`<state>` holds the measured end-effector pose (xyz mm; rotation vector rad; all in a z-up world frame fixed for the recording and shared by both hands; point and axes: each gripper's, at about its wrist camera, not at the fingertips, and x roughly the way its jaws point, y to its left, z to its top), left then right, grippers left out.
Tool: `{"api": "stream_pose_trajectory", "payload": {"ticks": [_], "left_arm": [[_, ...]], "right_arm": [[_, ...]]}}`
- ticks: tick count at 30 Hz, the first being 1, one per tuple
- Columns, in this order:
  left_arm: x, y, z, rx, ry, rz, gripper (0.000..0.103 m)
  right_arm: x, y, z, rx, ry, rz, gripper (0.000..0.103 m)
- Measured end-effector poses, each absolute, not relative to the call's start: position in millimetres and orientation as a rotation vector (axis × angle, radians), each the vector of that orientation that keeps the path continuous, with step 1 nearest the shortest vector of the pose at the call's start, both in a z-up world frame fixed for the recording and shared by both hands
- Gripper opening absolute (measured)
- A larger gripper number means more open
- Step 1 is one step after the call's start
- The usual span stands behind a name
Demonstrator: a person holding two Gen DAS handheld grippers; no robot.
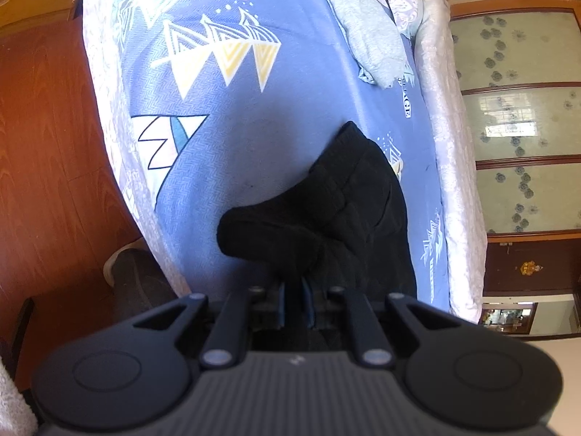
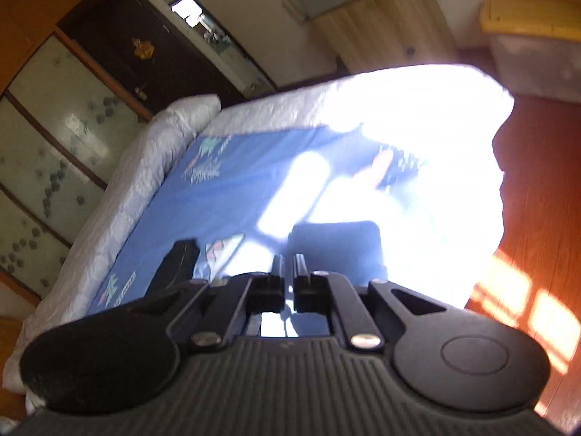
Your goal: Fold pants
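Note:
The black pants (image 1: 356, 203) lie bunched on the blue patterned bed sheet (image 1: 236, 145). In the left wrist view a fold of them rises to my left gripper (image 1: 292, 290), which is shut on the cloth near the bed's near edge. In the blurred, sunlit right wrist view a dark flap of the pants (image 2: 337, 247) spreads out from the tips of my right gripper (image 2: 288, 265). Its fingers stand almost together and seem to pinch the flap's edge. A black shape (image 2: 178, 265) to the left is too unclear to name.
Grey and pale clothes (image 1: 370, 29) are heaped at the bed's far end. Wooden floor (image 1: 47, 145) runs along one side, where a person's shoe (image 1: 123, 265) shows. A wardrobe with frosted doors (image 1: 519, 109) stands on the other side. A yellow-lidded plastic bin (image 2: 533, 25) sits on the floor.

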<state>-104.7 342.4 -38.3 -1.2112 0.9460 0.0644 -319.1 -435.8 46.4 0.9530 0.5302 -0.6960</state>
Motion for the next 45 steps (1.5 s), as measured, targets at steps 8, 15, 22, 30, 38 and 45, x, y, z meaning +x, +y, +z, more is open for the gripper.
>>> {"api": "stream_pose_trajectory", "payload": {"ticks": [8, 15, 22, 30, 38, 45], "left_arm": [[-105.0, 341.2, -32.9, -1.204, 0.944, 0.069, 0.009], [-106.5, 338.9, -27.3, -1.195, 0.940, 0.071, 0.009], [-109.0, 336.8, -16.7, -1.184, 0.934, 0.031, 0.010], [-110.9, 324.4, -46.5, -1.247, 1.045, 0.016, 0.009], [-85.1, 332.3, -12.3, -1.291, 0.893, -0.048, 0.009], [-0.6, 327.5, 5.1, -1.301, 0.808, -0.035, 0.010]], "right_arm": [[-234.6, -420.4, 3.4, 0.926, 0.607, -0.625, 0.052], [-207.6, -410.4, -3.1, 0.843, 0.716, -0.632, 0.017], [-301.5, -428.6, 94.2, 0.874, 0.312, -0.683, 0.015], [-382.5, -457.8, 53.5, 1.009, 0.436, -0.872, 0.015], [-316.1, -446.3, 98.8, 0.949, 0.393, -0.746, 0.015], [-169.1, -445.4, 116.0, 0.815, 0.416, -0.637, 0.015]]}}
